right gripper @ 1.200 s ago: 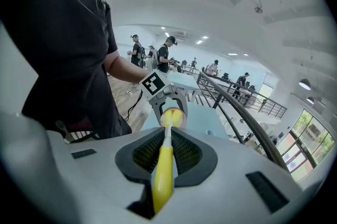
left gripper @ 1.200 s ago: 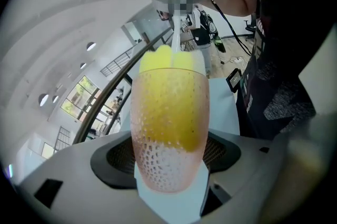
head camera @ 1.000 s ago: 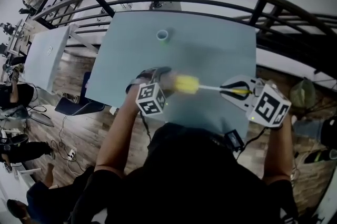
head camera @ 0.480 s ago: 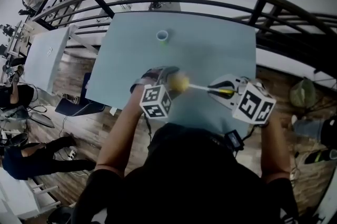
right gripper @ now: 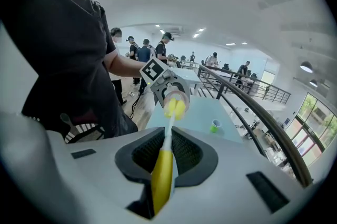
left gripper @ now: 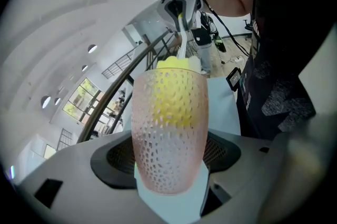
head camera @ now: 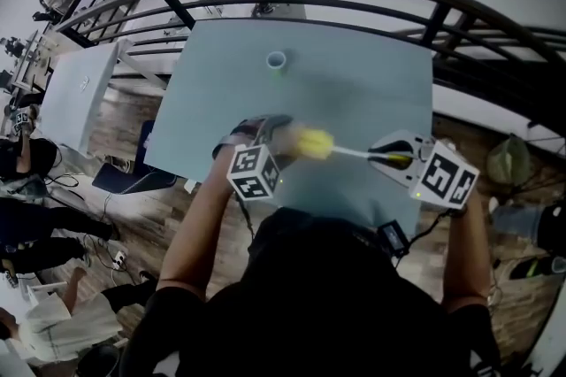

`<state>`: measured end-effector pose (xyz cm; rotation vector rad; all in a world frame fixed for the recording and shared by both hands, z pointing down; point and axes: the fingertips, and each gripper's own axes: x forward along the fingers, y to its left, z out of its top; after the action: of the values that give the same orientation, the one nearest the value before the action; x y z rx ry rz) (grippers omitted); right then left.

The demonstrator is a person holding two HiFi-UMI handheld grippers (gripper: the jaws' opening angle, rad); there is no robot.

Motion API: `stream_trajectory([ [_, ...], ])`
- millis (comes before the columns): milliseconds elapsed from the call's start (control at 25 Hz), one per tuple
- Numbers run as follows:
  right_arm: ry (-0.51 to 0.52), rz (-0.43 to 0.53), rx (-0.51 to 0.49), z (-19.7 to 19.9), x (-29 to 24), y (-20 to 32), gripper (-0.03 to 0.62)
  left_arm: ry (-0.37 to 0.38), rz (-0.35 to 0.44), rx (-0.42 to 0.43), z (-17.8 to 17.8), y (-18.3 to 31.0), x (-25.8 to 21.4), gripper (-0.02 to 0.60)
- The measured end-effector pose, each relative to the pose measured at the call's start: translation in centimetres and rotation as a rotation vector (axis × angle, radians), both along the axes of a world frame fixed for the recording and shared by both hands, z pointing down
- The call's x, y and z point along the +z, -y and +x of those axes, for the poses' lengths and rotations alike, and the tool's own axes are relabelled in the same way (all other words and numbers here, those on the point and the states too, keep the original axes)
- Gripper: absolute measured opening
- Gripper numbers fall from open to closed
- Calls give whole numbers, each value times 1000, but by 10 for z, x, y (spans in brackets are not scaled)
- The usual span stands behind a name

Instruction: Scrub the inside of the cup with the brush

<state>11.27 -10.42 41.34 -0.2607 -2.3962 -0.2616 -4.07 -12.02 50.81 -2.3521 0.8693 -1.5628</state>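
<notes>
Though gripped on both sides, could slip. Left gripper (head camera: 263, 134): clamped round dimpled cup (left gripper: 169, 133), mouth toward right gripper (head camera: 395, 156). Right gripper: pinched on brush (right gripper: 162, 170) handle, yellow head partly inside cup, straight ahead of jaws. Risks, as judged: hard thrust levering cup out of jaws; thin stem flexing; handle twisting in grip.

Nothing you can actually read in here, tbh. The only print is the black-and-white square patterns on your left cube (head camera: 255, 173) and right cube (head camera: 449, 180), and those are just blocky codes, not letters or numbers.
</notes>
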Motion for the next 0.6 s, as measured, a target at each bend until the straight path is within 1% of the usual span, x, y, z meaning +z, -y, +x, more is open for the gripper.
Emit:
stream_trajectory([
  [120,-6,-1,37,11,-2,9,46,-2,-4,-4,-5,0,1,351],
  [200,-7,3,50,11,-4,10,46,-7,-6,4,-4,0,0,351],
  [280,-3,9,52,7,-6,10,46,-14,-1,22,3,1,0,351],
  [520,2,3,48,-15,-5,10,46,-69,-3,94,30,0,-9,351],
  [600,-8,7,42,-23,-2,7,46,-64,-3,111,34,-1,-11,351],
])
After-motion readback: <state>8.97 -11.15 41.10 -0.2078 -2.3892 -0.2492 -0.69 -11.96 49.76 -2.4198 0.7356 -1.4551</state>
